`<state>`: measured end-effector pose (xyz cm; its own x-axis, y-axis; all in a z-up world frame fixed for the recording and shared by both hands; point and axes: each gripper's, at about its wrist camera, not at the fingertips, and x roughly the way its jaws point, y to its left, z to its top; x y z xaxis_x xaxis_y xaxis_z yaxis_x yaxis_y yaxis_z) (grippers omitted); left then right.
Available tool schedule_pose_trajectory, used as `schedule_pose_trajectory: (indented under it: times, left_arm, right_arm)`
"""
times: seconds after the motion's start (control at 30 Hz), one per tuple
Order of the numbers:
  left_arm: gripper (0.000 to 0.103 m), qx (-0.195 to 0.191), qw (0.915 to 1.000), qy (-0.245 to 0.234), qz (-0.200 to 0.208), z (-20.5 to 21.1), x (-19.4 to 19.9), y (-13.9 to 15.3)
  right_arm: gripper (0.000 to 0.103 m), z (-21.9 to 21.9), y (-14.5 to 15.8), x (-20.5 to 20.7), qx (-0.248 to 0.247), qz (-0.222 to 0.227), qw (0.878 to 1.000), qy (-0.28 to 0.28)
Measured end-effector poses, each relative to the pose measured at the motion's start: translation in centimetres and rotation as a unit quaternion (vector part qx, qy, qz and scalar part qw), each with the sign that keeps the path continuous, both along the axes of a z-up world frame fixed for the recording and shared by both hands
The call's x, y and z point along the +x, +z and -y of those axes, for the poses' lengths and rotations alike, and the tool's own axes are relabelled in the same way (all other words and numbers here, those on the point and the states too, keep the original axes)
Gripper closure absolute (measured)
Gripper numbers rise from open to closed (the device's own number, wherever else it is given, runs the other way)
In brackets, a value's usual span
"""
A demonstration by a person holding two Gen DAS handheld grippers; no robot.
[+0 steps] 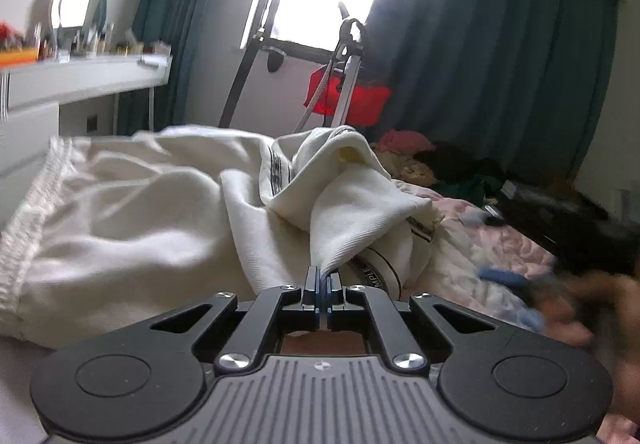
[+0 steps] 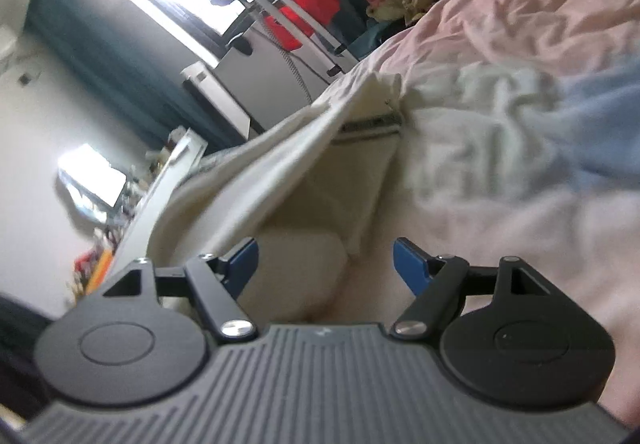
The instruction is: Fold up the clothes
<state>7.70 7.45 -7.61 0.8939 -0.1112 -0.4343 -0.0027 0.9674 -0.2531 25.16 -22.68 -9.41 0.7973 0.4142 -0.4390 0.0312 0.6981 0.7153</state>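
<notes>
1. Left gripper [image 1: 323,284]: jaws closed tight on a pinched fold of the cream garment [image 1: 160,212], cloth rising in a tented peak just beyond the blue pads.
2. Right gripper [image 2: 325,260]: jaws spread wide, nothing between them; blue pads [image 2: 408,264] on either side of a slack flap of the same garment [image 2: 304,164], not clamping it.
3. Garment location: heaped and rumpled across the pink bedding [image 2: 540,24], elastic waistband [image 1: 28,212] at far left of the left wrist view, dark-striped trim [image 2: 368,124] showing on a hem; not yet laid flat.
4. Risk, grip: only a thin ridge of fabric held on the left; likely to slip out under a hard pull.
5. Risk, second grasp: right jaws tilted and close to the sheet; likely to catch bedding along with the flap, or several layers at once, giving a crooked fold.
6. Risk, view: motion blur in both views, edges hard to judge.
</notes>
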Motion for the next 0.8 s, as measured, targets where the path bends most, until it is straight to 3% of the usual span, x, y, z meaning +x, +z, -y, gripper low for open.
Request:
schedule_pose_trajectory:
  times: [0.2,0.3,0.37,0.43,0.47,0.53,0.63,0.8]
  left_arm:
    - [0.1,-0.056,0.9982,-0.018,-0.014,-0.8,1.6,-2.3]
    - [0.1,-0.062,0.9977,-0.019,-0.018,-1.5,3.4,-4.0]
    - [0.1,-0.078,0.9964,-0.019,-0.024,-1.9,4.6,-5.1]
    - [0.1,-0.089,0.9954,-0.025,-0.027,-2.1,5.6,-6.2]
    - [0.1,-0.091,0.9951,-0.031,-0.023,-1.9,5.8,-6.5]
    - [0.1,-0.089,0.995,-0.044,-0.011,-1.6,6.1,-7.1]
    - [0.1,-0.1,0.9935,-0.052,-0.011,-1.7,6.6,-7.4]
    - [0.1,-0.123,0.991,-0.05,-0.012,-2.3,6.1,-7.1]
  right_arm:
    - [0.029,-1.5,-1.3,11.1,0.055,-0.01,0.998,-0.038]
    - [0.032,-2.3,-2.0,15.2,0.038,-0.014,0.997,-0.058]
    - [0.043,-2.6,-2.8,17.8,0.026,-0.035,0.997,-0.071]
    - [0.063,-2.6,-3.5,19.9,0.017,-0.055,0.995,-0.082]
    - [0.067,-2.6,-3.8,20.7,0.009,-0.062,0.994,-0.087]
    - [0.09,-2.2,-3.7,21.5,-0.002,-0.061,0.994,-0.089]
    - [0.097,-1.6,-3.0,22.0,-0.016,-0.049,0.995,-0.088]
    - [0.097,-0.1,2.8,19.1,-0.052,-0.006,0.994,-0.093]
